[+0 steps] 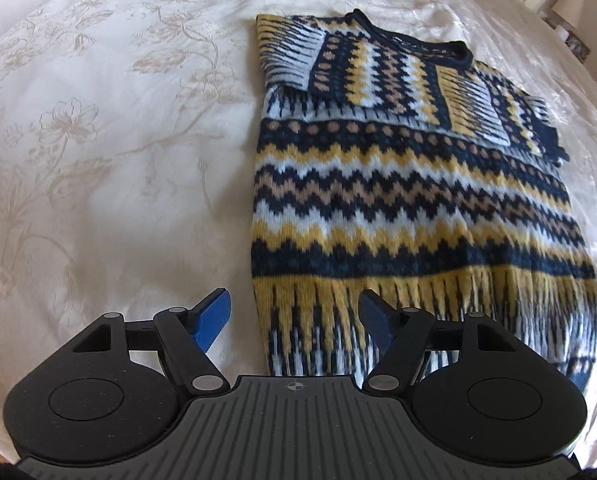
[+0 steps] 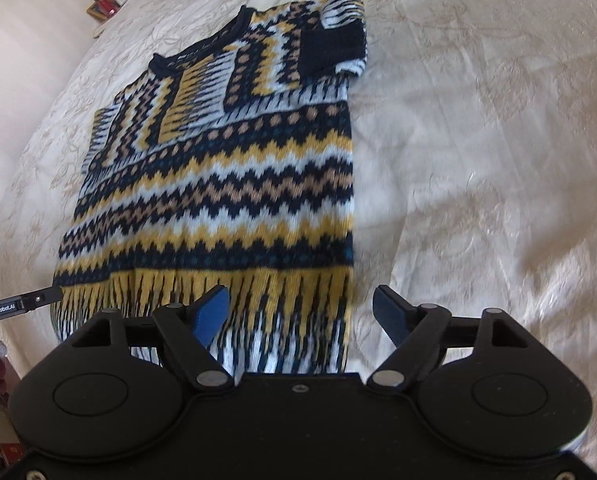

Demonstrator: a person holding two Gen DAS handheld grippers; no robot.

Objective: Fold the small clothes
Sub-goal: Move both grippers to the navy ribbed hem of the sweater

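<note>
Cream bedspread; sweater flat; "GenRobot.AI" on released left hand-held gripper; right hand-held gripper released.

Both wrist cameras look forward and down from close above the sweater's hem, sharing the sweater and bed.

cream floral bedspread, lamp on cluttered bedside table

I'm looking at a home bedroom: a cream floral-embroidered bedspread is covering a wide bed, and a bedside lamp is standing among small clutter at the far edge by a pale wall.
</note>
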